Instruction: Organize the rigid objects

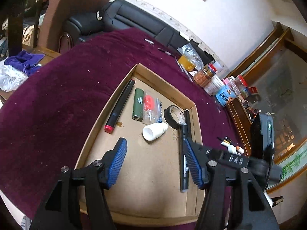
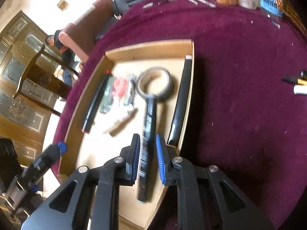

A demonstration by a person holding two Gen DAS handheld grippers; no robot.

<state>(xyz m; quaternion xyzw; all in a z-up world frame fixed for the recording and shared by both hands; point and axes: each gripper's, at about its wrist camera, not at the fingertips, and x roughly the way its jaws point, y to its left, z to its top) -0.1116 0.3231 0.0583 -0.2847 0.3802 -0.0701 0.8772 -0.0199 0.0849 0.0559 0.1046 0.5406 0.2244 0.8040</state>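
Straddling the marker (image 2: 147, 143), the right tool (image 2: 147, 157) stands slightly spread, aligned with its long axis; left tool (image 1: 153, 164) spread wide, empty.

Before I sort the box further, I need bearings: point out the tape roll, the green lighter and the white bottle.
tape roll (image 1: 173, 119), left wrist view, on its black outer band.
green lighter (image 1: 138, 103), left wrist view, mid-body.
white bottle (image 1: 153, 131), left wrist view, on its side.

in the cardboard tray (image 1: 107, 105) on the cloth-covered table (image 1: 57, 99), a long pen (image 1: 120, 106) lies along the left wall. right of it come a lighter (image 1: 138, 104), a plastic packet (image 1: 151, 106), then a tape roll (image 1: 175, 116). a small bottle (image 1: 154, 131) lies before the packet. a marker (image 1: 183, 159) lies in front of the roll, perhaps touching it.
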